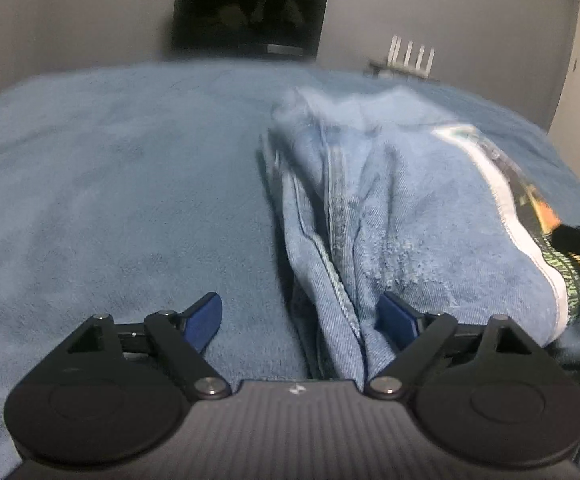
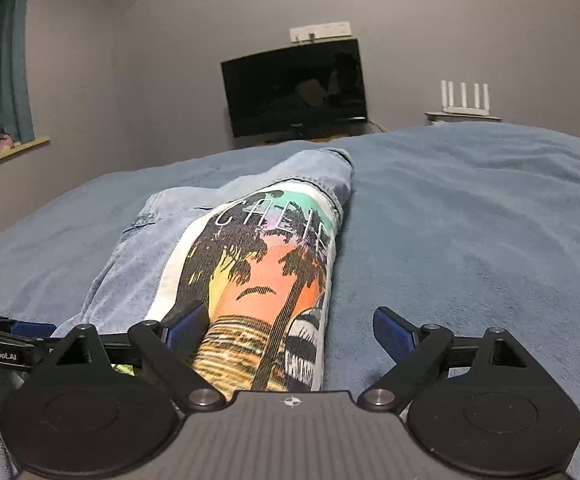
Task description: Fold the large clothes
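Both your grippers stand wide open and hold nothing: the left gripper point(image 1: 300, 320) straddles the near left edge of the folded denim jeans point(image 1: 390, 216), and the right gripper point(image 2: 290, 332) straddles the printed palm-tree T-shirt point(image 2: 266, 280) lying on top of them. The pile runs lengthwise away from you on the blue blanket point(image 2: 470, 220). To fold cleanly, I judge you should close on all layers at both near corners together, keeping both grippers tilted gently downward.

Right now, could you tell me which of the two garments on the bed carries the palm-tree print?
The white shirt, lying over the plain blue jeans, between the right tongs.
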`<state>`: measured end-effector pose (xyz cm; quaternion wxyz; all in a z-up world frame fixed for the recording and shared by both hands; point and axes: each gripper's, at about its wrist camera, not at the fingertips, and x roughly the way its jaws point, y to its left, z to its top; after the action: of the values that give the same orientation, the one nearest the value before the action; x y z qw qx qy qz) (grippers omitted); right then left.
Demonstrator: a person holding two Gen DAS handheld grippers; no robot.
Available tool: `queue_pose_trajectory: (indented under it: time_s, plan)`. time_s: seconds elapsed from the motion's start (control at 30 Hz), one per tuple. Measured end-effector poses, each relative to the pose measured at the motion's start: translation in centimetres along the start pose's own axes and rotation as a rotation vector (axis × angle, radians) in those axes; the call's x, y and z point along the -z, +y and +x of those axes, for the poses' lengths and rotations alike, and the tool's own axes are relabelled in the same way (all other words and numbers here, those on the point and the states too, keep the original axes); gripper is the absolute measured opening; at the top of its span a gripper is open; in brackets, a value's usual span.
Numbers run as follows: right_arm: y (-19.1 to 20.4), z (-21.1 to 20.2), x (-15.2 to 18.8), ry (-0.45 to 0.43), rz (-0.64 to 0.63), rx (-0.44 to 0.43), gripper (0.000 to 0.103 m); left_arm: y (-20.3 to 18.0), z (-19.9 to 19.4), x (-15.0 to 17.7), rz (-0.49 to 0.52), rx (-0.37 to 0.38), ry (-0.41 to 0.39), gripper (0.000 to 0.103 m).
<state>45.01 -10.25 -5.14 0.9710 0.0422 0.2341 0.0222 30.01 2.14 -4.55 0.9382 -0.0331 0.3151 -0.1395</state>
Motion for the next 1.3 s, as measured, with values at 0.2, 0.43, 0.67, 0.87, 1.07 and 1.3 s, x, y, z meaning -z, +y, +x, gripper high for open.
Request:
queue_pose_trajectory:
  time_s: [0.2,0.43,0.67,0.87,1.07,1.3]
  plan:
    - [4.3,-5.6,0.5,-0.095,-0.157,-0.055,0.076,0.0,-1.7,-2.2,-0.063,-0.051,-0.118,0.087]
    - [8.2,-4.0,1.9,-0.065,-0.169,-0.223,0.047,-0.5,1.9,-8.8,-0.038,-0.131,-0.153,0.087]
    - [10.9,-1.2,3.1,-0.057,-0.254,-0.354,0.043,-0.2,8.8,-12.3,-0.010,-0.189,-0.058,0.088]
    - [10.7,0.5,4.2,0.024,-0.272,-0.397,0.040,1.8,13.1,-13.1,-0.007,-0.331,0.018,0.090]
    - [11.5,0.7,4.8,0.019,-0.323,-0.394,0.042,3.2,14.2,-12.6,-0.045,-0.319,0.047,0.090]
    - [11.0,0.0,4.8,0.002,-0.314,-0.384,0.043,2.9,8.5,-11.5,-0.116,-0.361,-0.034,0.091]
